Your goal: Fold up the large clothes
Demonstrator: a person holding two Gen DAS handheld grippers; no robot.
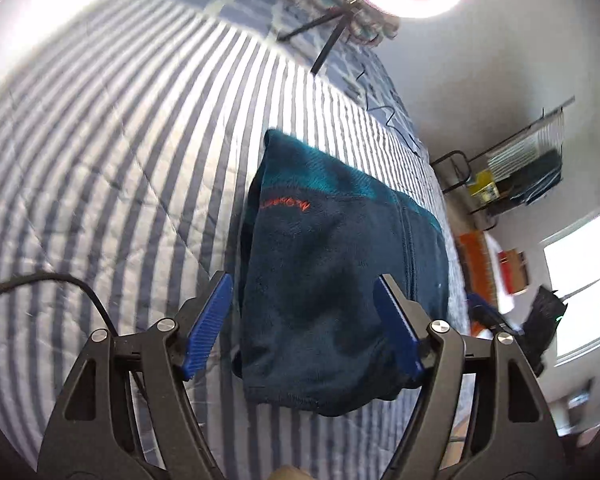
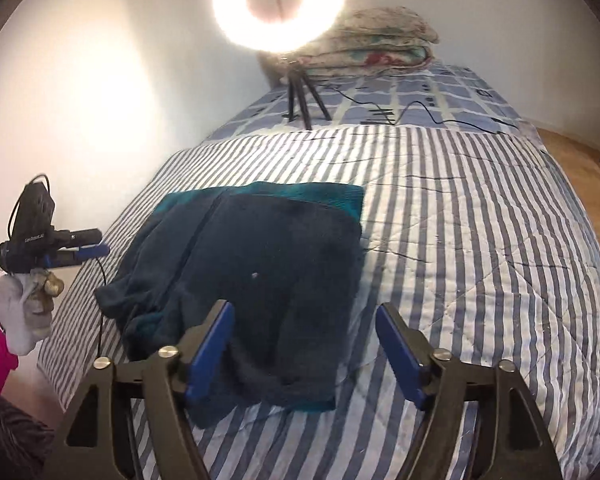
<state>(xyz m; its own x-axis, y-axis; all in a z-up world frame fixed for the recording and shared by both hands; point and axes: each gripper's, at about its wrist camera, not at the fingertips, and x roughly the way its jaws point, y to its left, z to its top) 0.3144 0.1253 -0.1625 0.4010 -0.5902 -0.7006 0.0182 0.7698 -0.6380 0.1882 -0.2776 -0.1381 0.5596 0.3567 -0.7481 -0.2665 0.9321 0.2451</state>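
Note:
A dark navy and teal fleece jacket lies folded on the striped bedspread; orange lettering shows near its teal end. It also shows in the right wrist view, with a loose bunched part at its left. My left gripper is open and empty, hovering over the jacket's near edge. My right gripper is open and empty above the jacket's near right corner. The left gripper also shows in the right wrist view, held by a gloved hand at the bed's left edge.
A ring light on a black tripod stands at the bed's far end, its cable trailing across the checked sheet. Folded blankets sit behind. A metal rack and a window are beside the bed.

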